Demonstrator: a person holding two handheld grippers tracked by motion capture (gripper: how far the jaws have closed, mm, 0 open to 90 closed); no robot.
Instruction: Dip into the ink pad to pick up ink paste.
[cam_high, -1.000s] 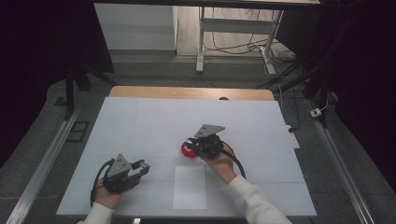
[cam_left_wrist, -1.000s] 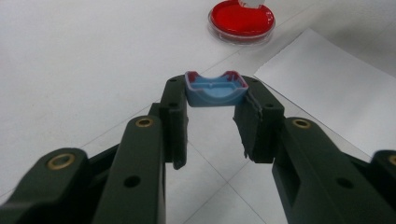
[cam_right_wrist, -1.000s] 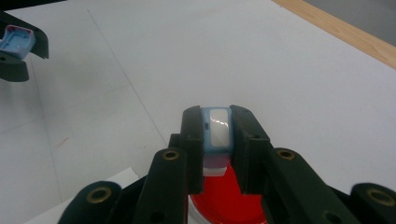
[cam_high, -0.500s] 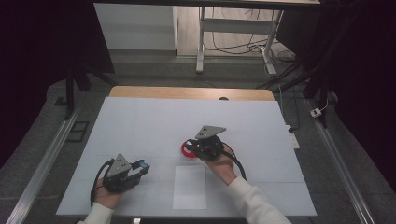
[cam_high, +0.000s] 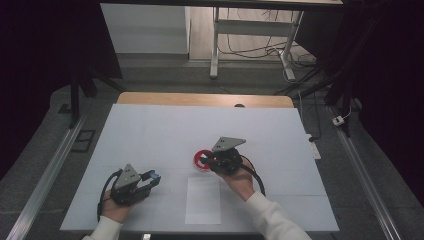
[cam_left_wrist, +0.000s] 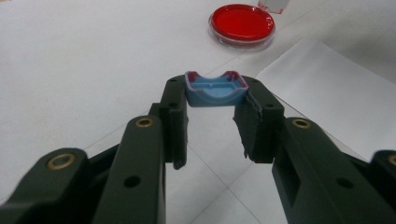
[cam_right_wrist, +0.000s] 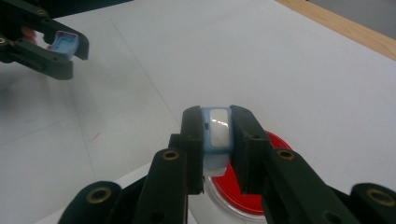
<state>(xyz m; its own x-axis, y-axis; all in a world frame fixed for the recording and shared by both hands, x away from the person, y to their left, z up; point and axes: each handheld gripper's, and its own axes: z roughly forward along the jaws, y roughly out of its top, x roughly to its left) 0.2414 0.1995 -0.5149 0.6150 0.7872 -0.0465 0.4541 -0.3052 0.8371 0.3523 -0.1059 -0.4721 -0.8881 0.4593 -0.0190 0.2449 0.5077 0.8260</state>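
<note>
Up close, red-smeared blue cap (cam_left_wrist: 215, 88) between jaws.

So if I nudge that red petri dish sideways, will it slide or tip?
Probably slide: the red petri dish sits low, wide and flat on the smooth white table, so tipping seems unlikely. It looks like thin clear plastic, likely light and easily skidded. The right gripper, shut on a small blue-capped vial, hangs over it.

On my table (cam_high: 150, 135), the dish (cam_high: 201, 160) lies near the centre. The paper sheet (cam_high: 202, 200) lies at its 6 o'clock, just beside it. My right gripper (cam_high: 209, 161) hangs over the dish; my left gripper (cam_high: 152, 178) sits at the dish's 8 o'clock, apart.
</note>
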